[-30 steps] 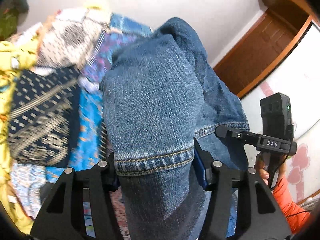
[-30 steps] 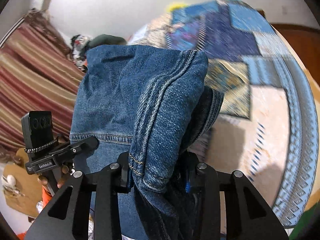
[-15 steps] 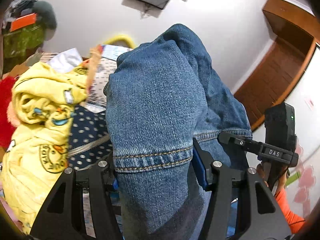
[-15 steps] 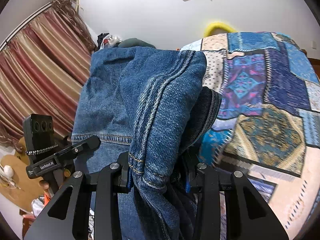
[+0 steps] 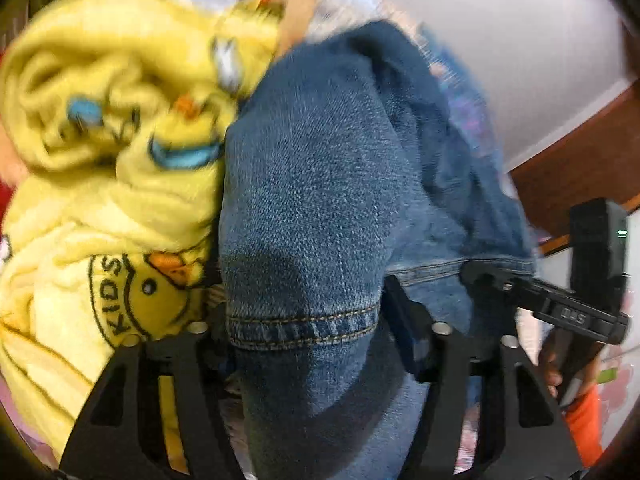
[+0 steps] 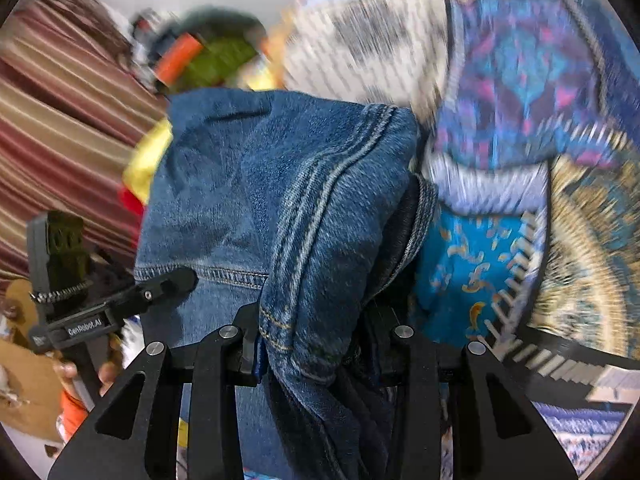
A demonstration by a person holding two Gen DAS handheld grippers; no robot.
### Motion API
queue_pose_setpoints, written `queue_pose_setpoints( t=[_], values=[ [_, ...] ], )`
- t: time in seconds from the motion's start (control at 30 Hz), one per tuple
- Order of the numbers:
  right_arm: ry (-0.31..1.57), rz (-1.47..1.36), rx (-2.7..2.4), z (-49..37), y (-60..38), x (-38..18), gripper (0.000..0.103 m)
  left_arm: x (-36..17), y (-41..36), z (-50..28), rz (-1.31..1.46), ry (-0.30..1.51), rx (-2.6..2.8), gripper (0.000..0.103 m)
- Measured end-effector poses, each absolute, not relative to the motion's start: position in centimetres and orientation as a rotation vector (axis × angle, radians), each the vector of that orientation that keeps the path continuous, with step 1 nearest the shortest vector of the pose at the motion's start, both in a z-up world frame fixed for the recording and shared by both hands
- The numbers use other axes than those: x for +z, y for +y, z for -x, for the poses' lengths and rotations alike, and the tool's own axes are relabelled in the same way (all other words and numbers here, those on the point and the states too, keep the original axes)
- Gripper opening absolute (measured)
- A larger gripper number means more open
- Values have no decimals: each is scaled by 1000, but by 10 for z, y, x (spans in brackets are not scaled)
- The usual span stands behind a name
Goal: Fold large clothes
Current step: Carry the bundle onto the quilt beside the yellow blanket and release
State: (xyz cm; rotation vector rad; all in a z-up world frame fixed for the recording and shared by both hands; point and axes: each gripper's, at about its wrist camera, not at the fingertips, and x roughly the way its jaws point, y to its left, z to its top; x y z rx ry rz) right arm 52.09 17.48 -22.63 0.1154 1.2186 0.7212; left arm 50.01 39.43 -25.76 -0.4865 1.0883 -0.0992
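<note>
Blue jeans (image 5: pixel 312 200), faded denim with tan stitching, bunched and draped over my left tongs (image 5: pixel 308 332) and right tongs (image 6: pixel 320 344), both clamped on a hemmed fold, held up.

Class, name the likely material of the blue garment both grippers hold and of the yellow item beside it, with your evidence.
Blue garment: denim, probably cotton; faded twill weave, tan topstitched hem. Yellow item: seemingly soft fleece or plush; fuzzy matte folds, printed duck and "KIDS". Blur leaves this uncertain.
</note>
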Motion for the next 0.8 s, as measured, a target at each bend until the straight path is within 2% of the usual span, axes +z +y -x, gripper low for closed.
queue_pose_setpoints(
  t=[0.1,0.33,0.4,0.47,0.8],
  values=[
    [1157,-33,678,-519,178,-234,42,-262,391,-500,419,1041,-69,89],
    [1167,-17,657,-503,159,-227,47,-249,366,-474,273,1011,6,91],
    [1161,12,644,-490,156,-224,52,-242,363,-458,267,1002,23,92],
    [1155,49,638,-484,155,-227,61,-238,365,-442,291,991,32,96],
    [1160,166,626,-423,110,-224,65,-240,359,-364,346,1034,82,97]
  ],
)
